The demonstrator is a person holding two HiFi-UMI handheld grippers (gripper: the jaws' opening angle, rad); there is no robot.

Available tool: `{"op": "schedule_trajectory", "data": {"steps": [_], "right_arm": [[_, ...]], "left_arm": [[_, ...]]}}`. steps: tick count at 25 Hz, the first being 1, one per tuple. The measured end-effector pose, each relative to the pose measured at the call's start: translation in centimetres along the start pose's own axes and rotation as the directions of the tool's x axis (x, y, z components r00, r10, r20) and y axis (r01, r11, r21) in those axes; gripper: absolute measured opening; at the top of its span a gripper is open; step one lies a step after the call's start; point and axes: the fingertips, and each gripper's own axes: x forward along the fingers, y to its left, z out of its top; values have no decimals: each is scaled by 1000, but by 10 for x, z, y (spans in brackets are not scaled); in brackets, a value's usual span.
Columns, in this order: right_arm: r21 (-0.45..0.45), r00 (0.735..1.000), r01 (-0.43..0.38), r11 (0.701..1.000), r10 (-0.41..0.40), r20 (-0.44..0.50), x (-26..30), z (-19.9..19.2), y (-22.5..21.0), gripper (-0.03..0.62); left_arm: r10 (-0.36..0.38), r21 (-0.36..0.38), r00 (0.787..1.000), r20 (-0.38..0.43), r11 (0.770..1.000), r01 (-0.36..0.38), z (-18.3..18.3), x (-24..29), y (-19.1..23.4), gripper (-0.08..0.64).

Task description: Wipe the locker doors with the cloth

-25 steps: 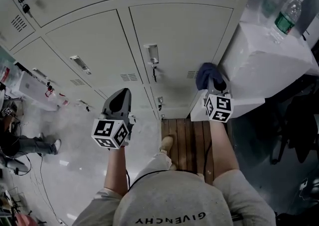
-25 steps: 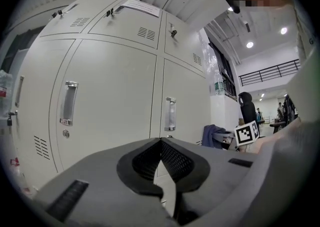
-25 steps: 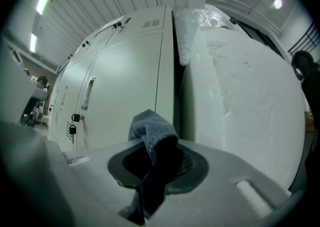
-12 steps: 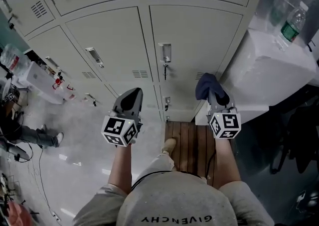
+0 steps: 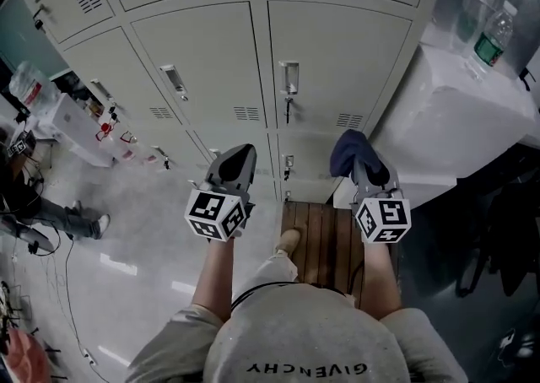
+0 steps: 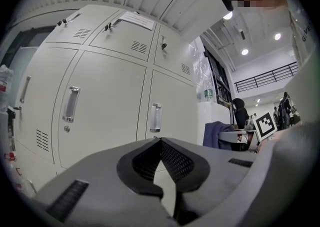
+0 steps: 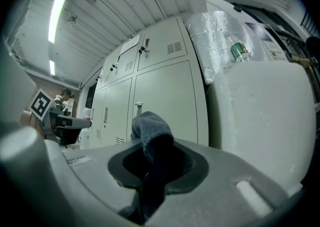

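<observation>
Cloth [image 5: 348, 152] lower, half inside right gripper [image 7: 156, 170]

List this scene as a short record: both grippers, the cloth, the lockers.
left gripper: jaws together, nothing between them
right gripper: shut on the dark blue cloth
locker doors: closed, pale grey
cloth contact: appears held short of the doors
beside lockers, right: white box, bottle

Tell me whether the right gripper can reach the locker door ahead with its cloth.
Probably yes. The right gripper is shut on the cloth, the locker door stands straight ahead with nothing between; the white box sits aside.
</observation>
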Motion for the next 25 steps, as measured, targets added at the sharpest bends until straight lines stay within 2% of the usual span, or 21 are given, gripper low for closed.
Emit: {"op": "schedule_trajectory", "data": {"steps": [8, 25], "right_arm": [[29, 1000, -1, 1000, 1, 3, -25, 2, 12, 60], [27, 1000, 14, 1000, -14, 0, -55, 4, 16, 60]], "left_arm": [[17, -16, 1000, 13, 1000, -17, 4, -20, -10, -2], [31, -22, 999, 13, 999, -31, -1, -47, -25, -2]]}}
